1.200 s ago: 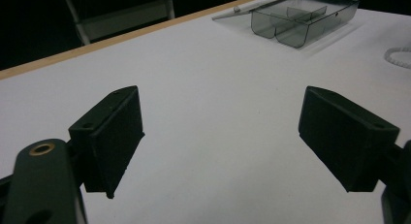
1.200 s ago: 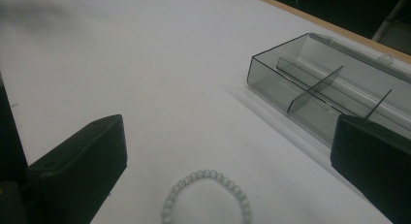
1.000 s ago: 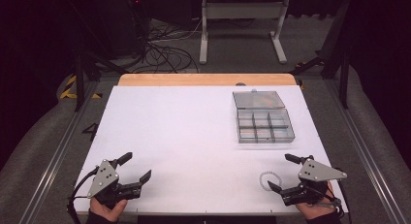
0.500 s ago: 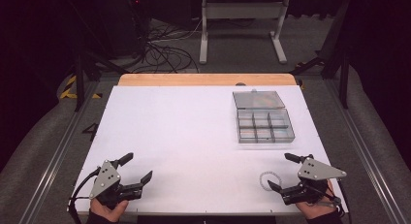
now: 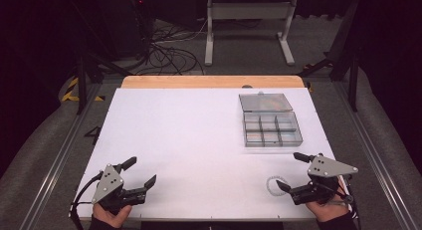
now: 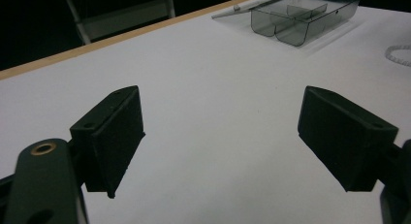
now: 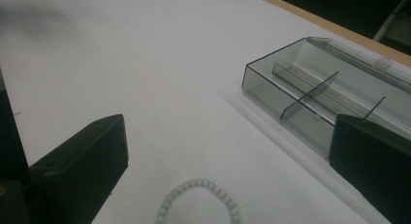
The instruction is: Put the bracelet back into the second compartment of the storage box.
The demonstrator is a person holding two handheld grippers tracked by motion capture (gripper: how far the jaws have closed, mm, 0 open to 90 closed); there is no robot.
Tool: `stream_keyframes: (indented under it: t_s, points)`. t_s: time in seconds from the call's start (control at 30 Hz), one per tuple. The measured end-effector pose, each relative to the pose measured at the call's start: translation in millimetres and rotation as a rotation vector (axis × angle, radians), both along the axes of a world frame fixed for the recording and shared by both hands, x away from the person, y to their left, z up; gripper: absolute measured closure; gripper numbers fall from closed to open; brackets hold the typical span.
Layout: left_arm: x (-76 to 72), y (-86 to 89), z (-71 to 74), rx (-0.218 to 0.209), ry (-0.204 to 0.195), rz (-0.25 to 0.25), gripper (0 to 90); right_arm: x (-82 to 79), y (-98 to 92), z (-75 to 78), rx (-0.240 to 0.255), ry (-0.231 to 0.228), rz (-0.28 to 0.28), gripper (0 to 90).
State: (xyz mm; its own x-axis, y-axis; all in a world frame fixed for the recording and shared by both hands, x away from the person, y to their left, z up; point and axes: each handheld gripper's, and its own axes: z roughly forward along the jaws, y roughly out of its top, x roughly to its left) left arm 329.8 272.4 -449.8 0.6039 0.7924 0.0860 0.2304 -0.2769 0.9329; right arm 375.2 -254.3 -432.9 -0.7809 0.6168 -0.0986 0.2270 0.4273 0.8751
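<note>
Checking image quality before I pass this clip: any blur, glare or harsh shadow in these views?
High view: even light on the table, dark surroundings, bracelet small and faint. Left gripper view: soft, box slightly blurred. Right gripper view: bracelet soft; box casts a faint shadow; no glare.

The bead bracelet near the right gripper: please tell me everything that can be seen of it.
The bead bracelet is a small closed ring of pale, whitish round beads, strung one after another. It lies flat on the white table, at the near right, apart from the clear compartment box farther back. In the right gripper view it sits between the wide-open jaws of the right gripper, low in the picture and partly cut off. Nothing holds it; whether a jaw touches it cannot be told.
</note>
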Motion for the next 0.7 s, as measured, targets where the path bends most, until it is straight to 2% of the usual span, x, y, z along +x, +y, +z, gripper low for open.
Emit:
stream_keyframes:
  t_s: [0.27, 0.7]
  points:
    - [0.1, 0.0, 0.0, 0.0, 0.002, -0.002, 17.3, 9.6, 2.7, 4.7, -0.01, 0.021, 0.003, 0.8]
    - [0.0, 0.3, 0.2, -0.004, 0.003, -0.006, 17.2, 26.2, 8.7, 8.3, -0.025, 0.027, -0.004, 1.0]
